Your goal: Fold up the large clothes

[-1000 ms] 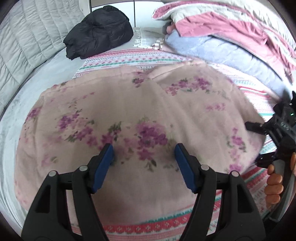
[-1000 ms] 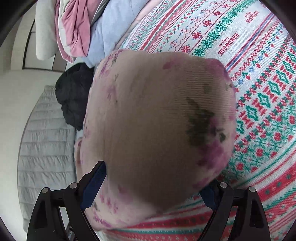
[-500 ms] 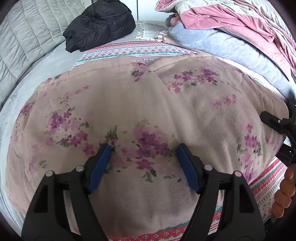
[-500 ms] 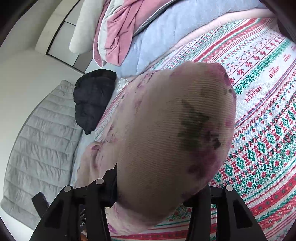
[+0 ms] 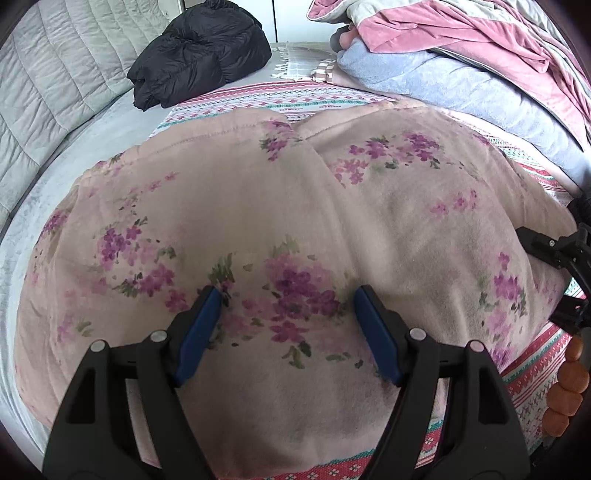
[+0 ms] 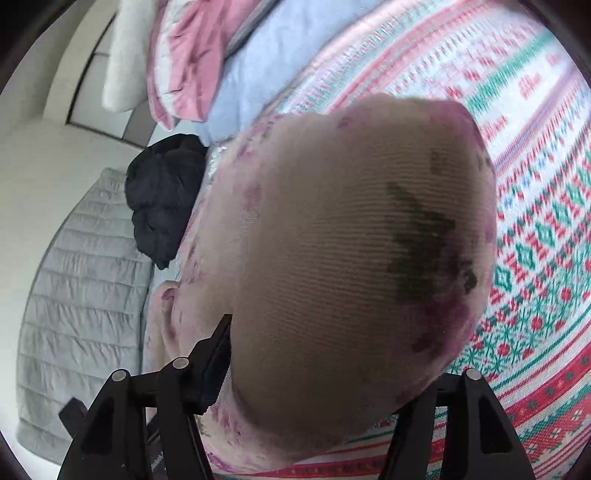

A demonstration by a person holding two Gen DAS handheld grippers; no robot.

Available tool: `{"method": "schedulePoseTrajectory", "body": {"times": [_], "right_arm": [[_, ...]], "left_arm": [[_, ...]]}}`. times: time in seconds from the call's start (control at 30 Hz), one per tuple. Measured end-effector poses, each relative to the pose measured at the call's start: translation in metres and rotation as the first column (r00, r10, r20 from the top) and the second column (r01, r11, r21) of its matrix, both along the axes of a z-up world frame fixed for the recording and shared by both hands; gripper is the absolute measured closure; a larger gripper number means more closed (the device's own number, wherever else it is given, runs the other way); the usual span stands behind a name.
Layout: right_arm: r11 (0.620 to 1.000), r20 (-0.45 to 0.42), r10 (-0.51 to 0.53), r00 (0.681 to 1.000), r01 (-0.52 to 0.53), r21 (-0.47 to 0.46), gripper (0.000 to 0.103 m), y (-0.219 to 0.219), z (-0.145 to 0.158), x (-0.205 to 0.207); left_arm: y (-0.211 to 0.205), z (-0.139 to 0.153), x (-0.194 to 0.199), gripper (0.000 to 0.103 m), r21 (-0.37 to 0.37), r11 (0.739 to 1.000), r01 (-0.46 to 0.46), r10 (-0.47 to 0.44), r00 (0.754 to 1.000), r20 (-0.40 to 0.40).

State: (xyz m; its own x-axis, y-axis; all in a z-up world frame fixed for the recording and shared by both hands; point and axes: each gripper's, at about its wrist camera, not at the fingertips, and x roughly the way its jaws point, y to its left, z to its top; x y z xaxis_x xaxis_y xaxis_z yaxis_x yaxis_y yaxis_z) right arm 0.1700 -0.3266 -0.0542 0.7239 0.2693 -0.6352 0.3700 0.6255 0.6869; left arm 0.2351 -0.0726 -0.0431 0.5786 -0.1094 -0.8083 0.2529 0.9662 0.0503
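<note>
Shows, nearest in the left wrist view at 6 o'clock, the left gripper with blue pads spread wide and released, tips resting on the floral garment without pinching it. Finds that pink, purple-flowered garment laid flat across the patterned bedspread, filling the middle of the view from 9 to 3 o'clock, with one layer overlapping another along a seam running toward 12. Catches at 4 o'clock the fingers of a hand, and just above, at 3 o'clock, the black frame of the right gripper at the garment's edge. Confirms in the right wrist view a thick wad of the same fabric bulging between those jaws, close against the lens; jaws opening, pads mostly hidden, cloth still wedged in the gap and touching the left finger. Leaves farther back a black puffy jacket at 11 o'clock, a grey quilted cushion at 10, and at 1 to 2 o'clock a pale blue blanket under a heap of pink cloth.
</note>
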Motion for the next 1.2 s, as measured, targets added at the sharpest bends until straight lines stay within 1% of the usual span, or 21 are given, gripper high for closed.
{"method": "schedulePoseTrajectory", "body": {"times": [0.07, 0.17, 0.33, 0.37, 0.47, 0.6, 0.67, 0.97, 1.07, 1.2], "right_arm": [[0.998, 0.025, 0.016, 1.000, -0.014, -0.063, 0.054, 0.006, 0.010, -0.001], [0.989, 0.071, 0.037, 0.997, -0.026, -0.149, 0.061, 0.018, 0.024, -0.005], [0.963, 0.129, 0.080, 0.988, -0.043, -0.265, 0.065, 0.036, 0.043, -0.011], [0.952, 0.136, 0.092, 0.986, -0.047, -0.301, 0.065, 0.041, 0.047, -0.012], [0.926, 0.158, 0.122, 0.980, -0.055, -0.373, 0.066, 0.054, 0.056, -0.014], [0.894, 0.191, 0.162, 0.968, -0.062, -0.445, 0.068, 0.069, 0.068, -0.019], [0.874, 0.202, 0.187, 0.961, -0.069, -0.481, 0.068, 0.077, 0.073, -0.022], [0.788, 0.223, 0.278, 0.934, -0.089, -0.609, 0.069, 0.107, 0.087, -0.031], [0.785, 0.221, 0.283, 0.933, -0.092, -0.613, 0.069, 0.107, 0.087, -0.033], [0.807, 0.218, 0.267, 0.939, -0.094, -0.583, 0.069, 0.100, 0.086, -0.030]], "left_arm": [[0.000, 0.000, 0.000, 0.027, 0.002, 1.000, -0.002, 0.002, 1.000, 0.001], [-0.001, -0.001, 0.001, 0.027, 0.003, 1.000, -0.003, 0.003, 1.000, 0.001], [-0.001, 0.000, 0.002, 0.027, -0.001, 1.000, -0.006, 0.006, 1.000, -0.004], [-0.001, 0.000, 0.002, 0.027, -0.001, 1.000, -0.006, 0.006, 1.000, -0.005], [-0.002, 0.000, 0.003, 0.026, 0.005, 1.000, -0.007, 0.007, 1.000, -0.003], [0.000, 0.000, 0.012, 0.024, -0.003, 1.000, -0.007, 0.007, 1.000, -0.012], [0.000, -0.001, 0.015, 0.022, -0.008, 1.000, -0.012, 0.012, 1.000, -0.015], [-0.001, -0.004, 0.040, 0.020, 0.006, 0.999, -0.033, 0.033, 0.999, -0.025], [-0.002, -0.004, 0.051, 0.019, 0.017, 0.999, -0.033, 0.034, 0.999, -0.041], [0.001, -0.002, 0.076, 0.017, 0.021, 0.999, -0.046, 0.047, 0.996, -0.076]]}}
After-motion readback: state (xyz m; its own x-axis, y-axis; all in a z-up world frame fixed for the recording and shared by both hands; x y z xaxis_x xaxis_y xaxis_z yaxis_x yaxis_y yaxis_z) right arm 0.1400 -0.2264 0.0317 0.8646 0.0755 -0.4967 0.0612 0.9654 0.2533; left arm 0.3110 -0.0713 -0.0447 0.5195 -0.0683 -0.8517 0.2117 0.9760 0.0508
